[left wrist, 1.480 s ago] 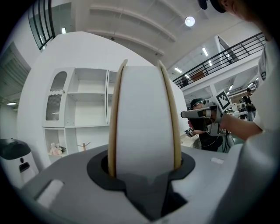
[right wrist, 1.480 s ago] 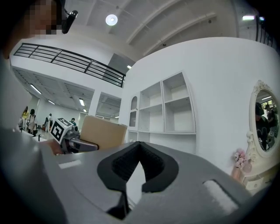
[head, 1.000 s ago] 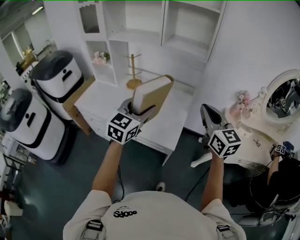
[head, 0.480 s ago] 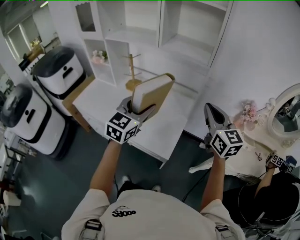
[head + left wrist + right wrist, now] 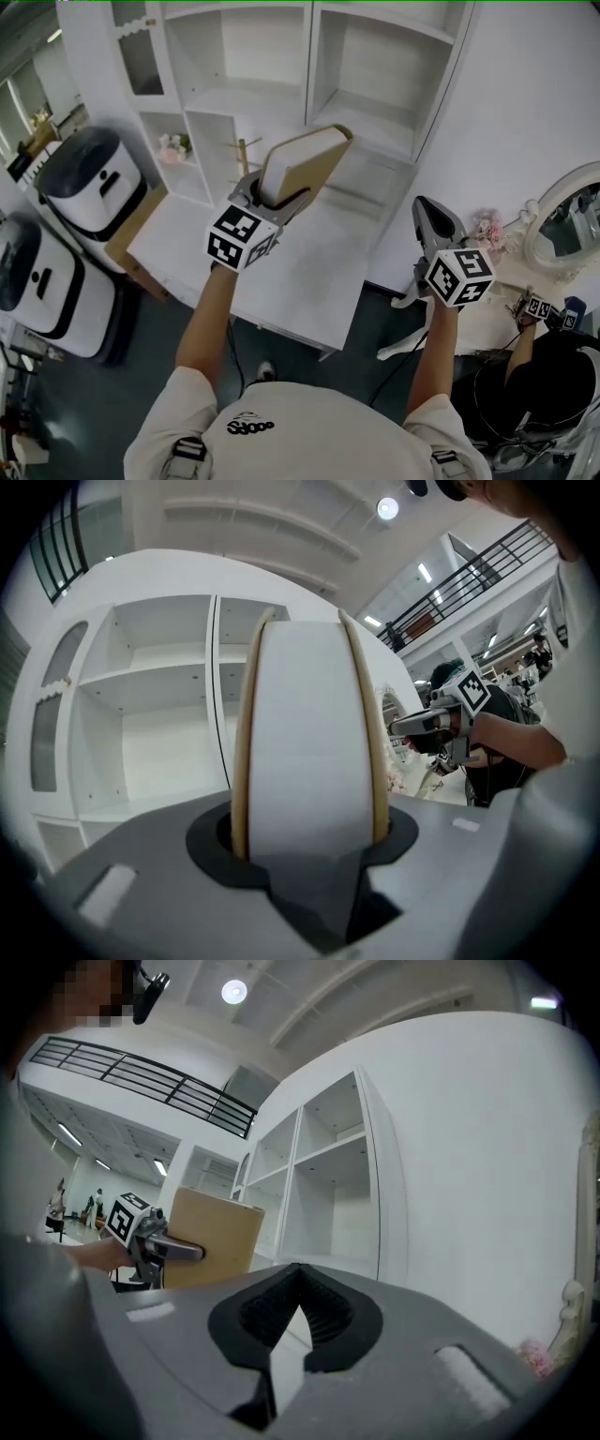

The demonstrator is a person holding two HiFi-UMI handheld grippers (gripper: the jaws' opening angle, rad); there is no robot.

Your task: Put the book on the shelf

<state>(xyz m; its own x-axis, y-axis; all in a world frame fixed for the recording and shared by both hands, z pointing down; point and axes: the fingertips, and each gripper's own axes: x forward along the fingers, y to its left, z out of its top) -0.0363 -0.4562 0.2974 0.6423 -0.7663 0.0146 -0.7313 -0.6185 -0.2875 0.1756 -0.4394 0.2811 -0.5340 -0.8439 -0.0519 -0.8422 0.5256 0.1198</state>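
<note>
A thick book [image 5: 302, 164] with tan covers and a white page edge stands tilted in my left gripper [image 5: 269, 194], whose jaws are shut on its lower end. In the left gripper view the book [image 5: 309, 724] fills the middle between the jaws of the left gripper [image 5: 309, 832], with the white shelf unit [image 5: 141, 733] behind it. The shelf unit [image 5: 361, 89] has open, bare compartments just beyond the book. My right gripper [image 5: 433, 223] hangs to the right, shut and holding nothing. The right gripper view shows the right gripper [image 5: 298, 1288], the book [image 5: 214, 1239] and the shelf unit [image 5: 328, 1194].
A white desk [image 5: 291, 272] lies below the shelf, with a wooden stand [image 5: 244, 155] and pink flowers [image 5: 172, 147] at its back left. Two white and black rounded machines [image 5: 86, 183] stand on the left. A vanity with a mirror [image 5: 562, 225] and another person [image 5: 548, 328] are on the right.
The view has come closer to the shelf unit. My left gripper has carried the book up and forward toward the shelf. My right gripper has stayed at the right, still shut.
</note>
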